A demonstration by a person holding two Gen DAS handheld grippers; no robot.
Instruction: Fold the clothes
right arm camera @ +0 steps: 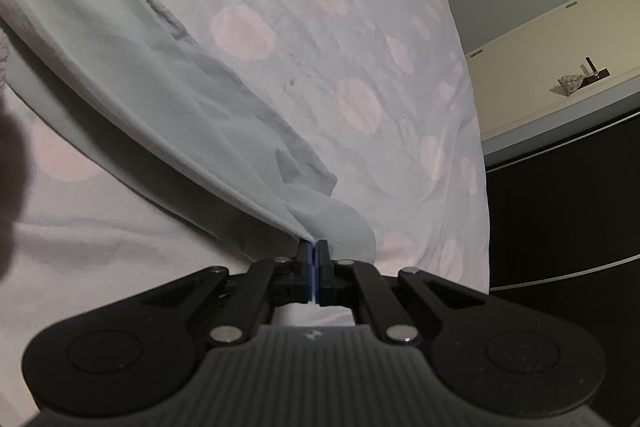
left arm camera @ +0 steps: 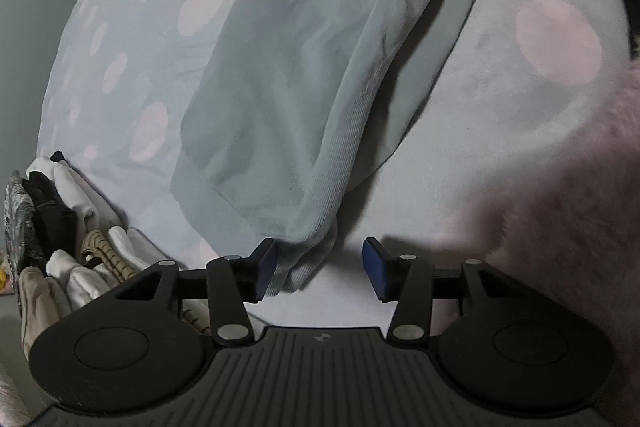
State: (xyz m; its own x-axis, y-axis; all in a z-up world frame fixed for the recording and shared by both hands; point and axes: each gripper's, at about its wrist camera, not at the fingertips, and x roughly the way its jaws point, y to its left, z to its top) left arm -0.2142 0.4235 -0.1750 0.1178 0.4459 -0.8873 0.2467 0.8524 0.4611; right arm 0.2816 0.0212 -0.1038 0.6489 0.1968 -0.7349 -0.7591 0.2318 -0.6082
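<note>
A pale grey-green garment (left arm camera: 296,79) lies on a bed sheet with pink dots (left arm camera: 556,39). In the left wrist view its ribbed hem corner (left arm camera: 304,259) hangs down between my left gripper's (left arm camera: 320,267) blue pads (left arm camera: 267,263), against the left pad; the jaws stand wide open. In the right wrist view my right gripper (right arm camera: 314,255) is shut on an edge of the same garment (right arm camera: 168,99), which stretches up and left from the pads and lifts off the sheet (right arm camera: 352,27).
A stack of folded clothes (left arm camera: 60,243) sits at the bed's left edge. A fluffy pink blanket (left arm camera: 580,187) lies to the right. A cream shelf (right arm camera: 560,67) with a small object stands above a dark cabinet (right arm camera: 568,211) beside the bed.
</note>
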